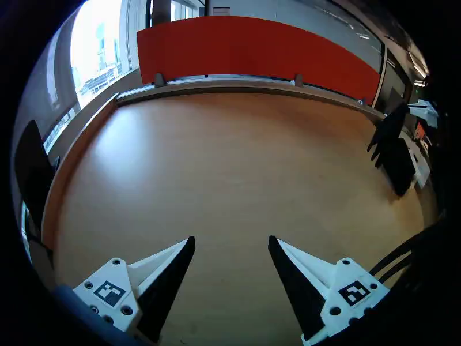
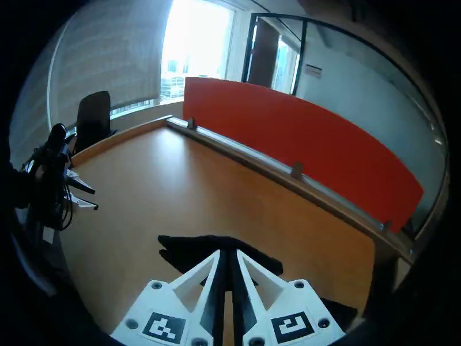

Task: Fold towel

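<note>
Here we see the left gripper [image 1: 231, 239] held over bare wood, its fingers spread wide with nothing between them. The wooden desk [image 1: 230, 161] runs ahead of it to an orange divider panel [image 1: 259, 49] standing along the far edge, with small grey brackets [image 1: 160, 79] at its foot. The black towel [image 1: 397, 161] is well off to that gripper's right, near the desk's right edge, and part of it seems to rise off the surface.

In the right gripper view, the right gripper [image 2: 227, 252] has its fingers drawn together to a thin slit, their tips pinching the towel, which spreads dark on the wood on both sides of them. Beyond it the desk is open up to the divider.

At the far left of this view we find the left gripper again, white fingertips apart, with black cables [image 2: 55, 173] hanging around it. A black office chair [image 2: 92, 118] stands behind the desk's corner, under a bright window [image 2: 196, 40]. White items near the towel in the left gripper view are too small for us to tell.
</note>
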Motion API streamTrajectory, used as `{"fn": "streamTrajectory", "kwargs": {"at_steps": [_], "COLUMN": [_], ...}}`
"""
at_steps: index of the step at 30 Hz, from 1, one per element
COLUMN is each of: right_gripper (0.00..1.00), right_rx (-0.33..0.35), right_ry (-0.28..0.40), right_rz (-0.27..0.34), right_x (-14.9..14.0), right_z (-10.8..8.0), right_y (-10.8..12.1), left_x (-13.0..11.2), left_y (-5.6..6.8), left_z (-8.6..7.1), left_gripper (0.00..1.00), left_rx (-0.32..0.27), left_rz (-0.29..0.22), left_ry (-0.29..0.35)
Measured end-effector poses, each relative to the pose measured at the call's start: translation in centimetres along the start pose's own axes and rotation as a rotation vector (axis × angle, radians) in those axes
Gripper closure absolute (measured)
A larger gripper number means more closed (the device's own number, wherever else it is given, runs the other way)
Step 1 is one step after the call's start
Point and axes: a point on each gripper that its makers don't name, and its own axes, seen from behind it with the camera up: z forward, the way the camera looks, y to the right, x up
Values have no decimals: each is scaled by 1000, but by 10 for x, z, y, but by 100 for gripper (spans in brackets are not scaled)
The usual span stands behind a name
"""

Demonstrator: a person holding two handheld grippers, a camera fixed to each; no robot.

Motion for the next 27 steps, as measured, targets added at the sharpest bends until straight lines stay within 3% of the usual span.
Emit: {"fn": "streamTrajectory", "kwargs": {"at_steps": [9,27], "right_gripper": [95,95], "right_rx": [-54,-164], "right_ry": [-8,-49], "right_rz": [32,21], "right_x": [-3,-9], "right_z": [-13,-32], "right_y": [44,131], "left_x": [0,3], "left_y": [0,5], "left_z": [1,3], "left_gripper": [6,6], "left_rx": [3,9], "left_rz": [-2,7], "left_ry": [-4,-9]}}
